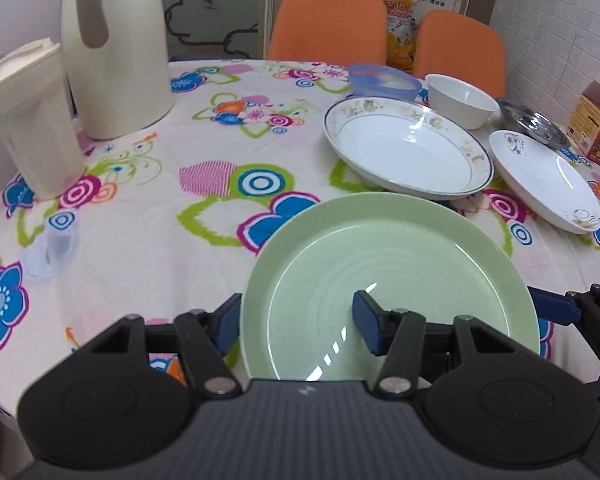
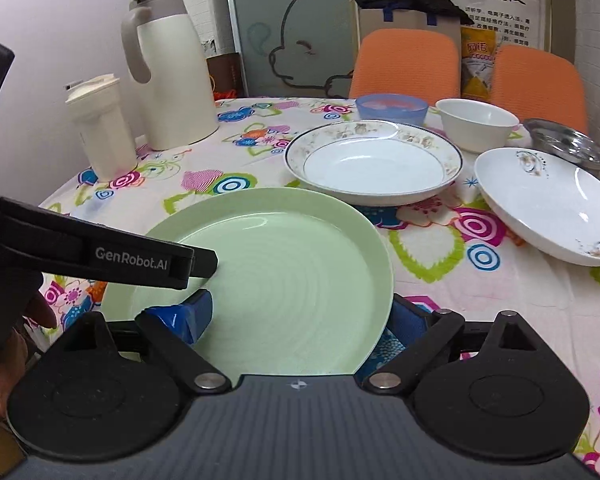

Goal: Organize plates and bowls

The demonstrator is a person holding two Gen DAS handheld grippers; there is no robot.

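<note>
Green plate sits nearest the cameras on the floral cloth, both grippers at it. Left gripper straddles its left rim, one pad under the edge, one over the well; right gripper does the same on the right rim. Whether either is clenched yet I cannot tell; the plate looks flat on the cloth.

Nothing is stacked so far. Behind the green plate: rimmed plate; right of that, white plate; further back, blue bowl, white bowl and steel dish, all separate. Task looks barely started.

Only the right view shows the left gripper's arm and part of a hand.
</note>
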